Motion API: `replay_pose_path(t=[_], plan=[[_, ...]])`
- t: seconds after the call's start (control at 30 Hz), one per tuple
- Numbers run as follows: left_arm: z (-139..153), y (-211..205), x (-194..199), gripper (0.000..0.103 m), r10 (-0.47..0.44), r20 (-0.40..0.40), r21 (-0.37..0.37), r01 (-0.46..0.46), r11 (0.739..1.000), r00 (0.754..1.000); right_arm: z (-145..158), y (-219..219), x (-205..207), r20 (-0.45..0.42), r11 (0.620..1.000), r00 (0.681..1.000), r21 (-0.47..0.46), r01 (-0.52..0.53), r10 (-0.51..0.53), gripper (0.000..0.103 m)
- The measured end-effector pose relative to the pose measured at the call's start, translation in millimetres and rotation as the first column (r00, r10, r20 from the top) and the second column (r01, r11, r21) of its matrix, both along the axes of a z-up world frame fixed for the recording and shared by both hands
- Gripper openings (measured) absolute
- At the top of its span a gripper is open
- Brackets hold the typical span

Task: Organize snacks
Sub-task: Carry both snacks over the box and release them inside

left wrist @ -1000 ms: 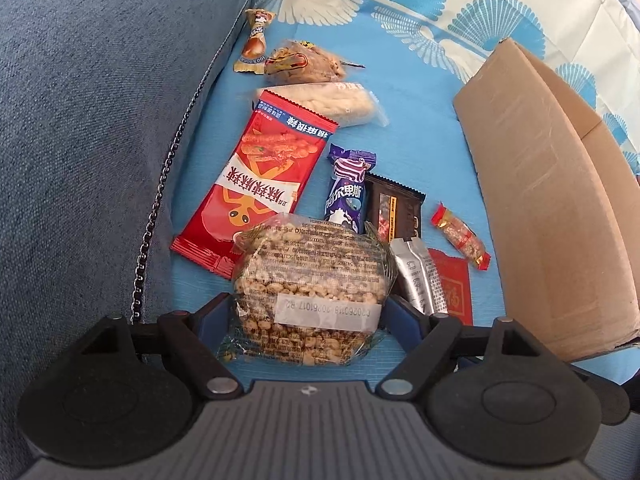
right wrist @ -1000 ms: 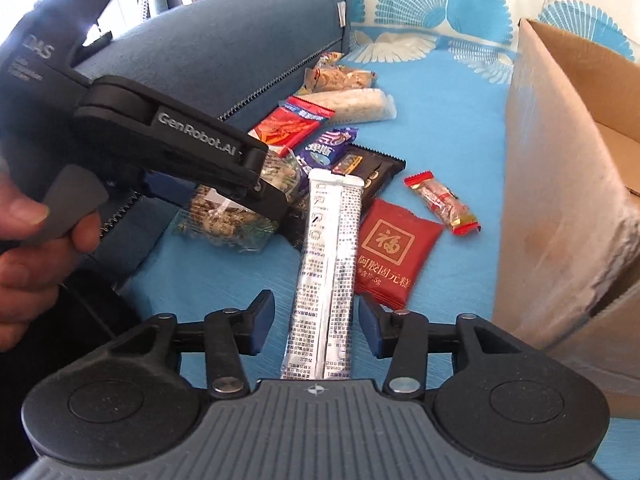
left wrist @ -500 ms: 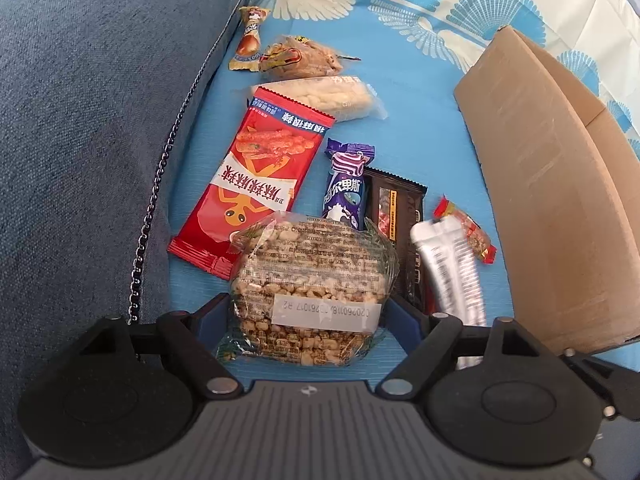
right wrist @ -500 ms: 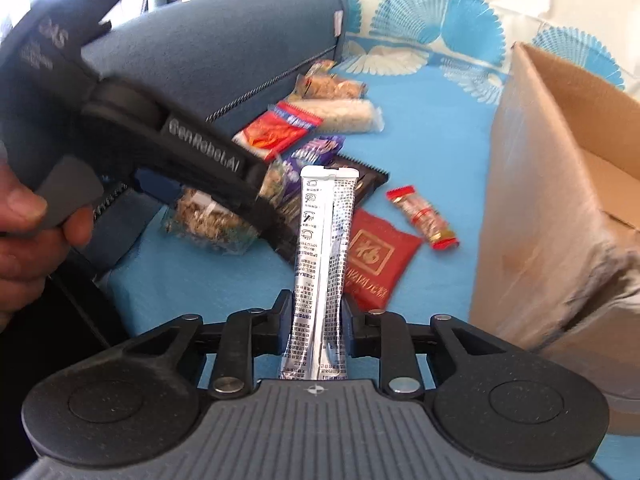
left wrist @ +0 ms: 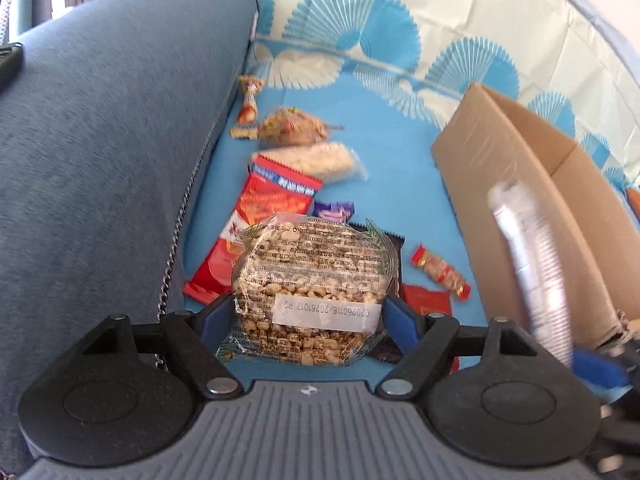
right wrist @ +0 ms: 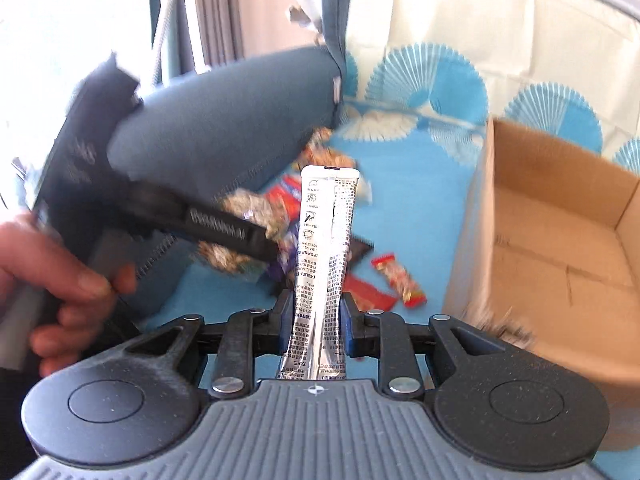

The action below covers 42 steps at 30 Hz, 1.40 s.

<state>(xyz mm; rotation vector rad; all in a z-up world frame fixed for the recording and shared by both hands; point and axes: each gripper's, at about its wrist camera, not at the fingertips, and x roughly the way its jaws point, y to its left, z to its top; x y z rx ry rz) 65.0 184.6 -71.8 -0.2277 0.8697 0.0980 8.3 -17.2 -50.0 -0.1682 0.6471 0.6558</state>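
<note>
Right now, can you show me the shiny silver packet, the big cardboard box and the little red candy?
silver packet (right wrist: 325, 240): right wrist view, middle of its printed front.
cardboard box (right wrist: 560, 216): right wrist view, inside back wall.
red candy (left wrist: 440, 271): left wrist view, middle of its wrapper.

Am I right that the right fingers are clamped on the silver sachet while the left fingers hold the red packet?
Not quite. The left gripper holds the clear bag of puffed grain, not the red packet, which lies on the blue cloth behind it, as the left wrist view shows. The right gripper is indeed clamped on the silver sachet.
</note>
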Motion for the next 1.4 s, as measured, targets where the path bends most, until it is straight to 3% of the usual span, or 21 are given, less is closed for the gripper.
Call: replay_pose_path(t=[0.23, 0.4, 0.53, 0.63, 0.87, 1.03, 1.2, 1.4], plan=[[8.1, -5.7, -5.7, 0.084, -0.004, 0.049, 0.039, 0.002, 0.999, 0.999, 54.3, -33.4, 14.5, 0.133, 0.998, 0.99, 0.032, -0.053, 0.048, 0.025], [9.3, -7.0, -8.4, 0.084, 0.001, 0.068, 0.049, -0.004, 0.999, 0.998, 50.1, -64.9, 35.1, 0.205, 0.999, 0.979, 0.044, 0.003, -0.012, 0.025], [11.9, -7.6, -11.6, 0.084, 0.002, 0.093, 0.059, -0.008, 0.998, 0.996, 36.5, -87.9, 47.3, 0.162, 0.99, 0.982, 0.119, 0.08, -0.099, 0.025], [15.2, -10.2, -15.6, 0.084, 0.012, 0.125, 0.076, -0.021, 0.997, 0.992, 35.7, -94.3, 51.1, 0.179, 0.986, 0.977, 0.14, 0.094, -0.118, 0.025], [27.1, -30.7, -23.6, 0.084, 0.011, 0.187, 0.189, -0.047, 0.981, 0.982, 31.4, -117.0, 59.8, 0.164, 0.977, 0.974, 0.169, 0.128, -0.155, 0.025], [43.5, -58.2, -27.8, 0.084, 0.06, 0.272, 0.13, -0.098, 0.987, 0.96, 27.5, -134.7, 66.1, 0.172, 0.967, 0.959, 0.158, 0.198, -0.225, 0.025], [71.2, -117.1, -12.7, 0.083, -0.05, 0.363, 0.179, -0.017, 0.984, 0.93, 25.7, -158.9, 81.3, 0.128, 0.936, 0.936, 0.179, 0.303, -0.327, 0.025], [104.4, -170.0, 19.9, 0.084, -0.129, 0.408, 0.126, 0.084, 0.988, 0.904, 18.8, -184.1, 95.6, 0.08, 0.882, 0.886, 0.172, 0.439, -0.457, 0.025]])
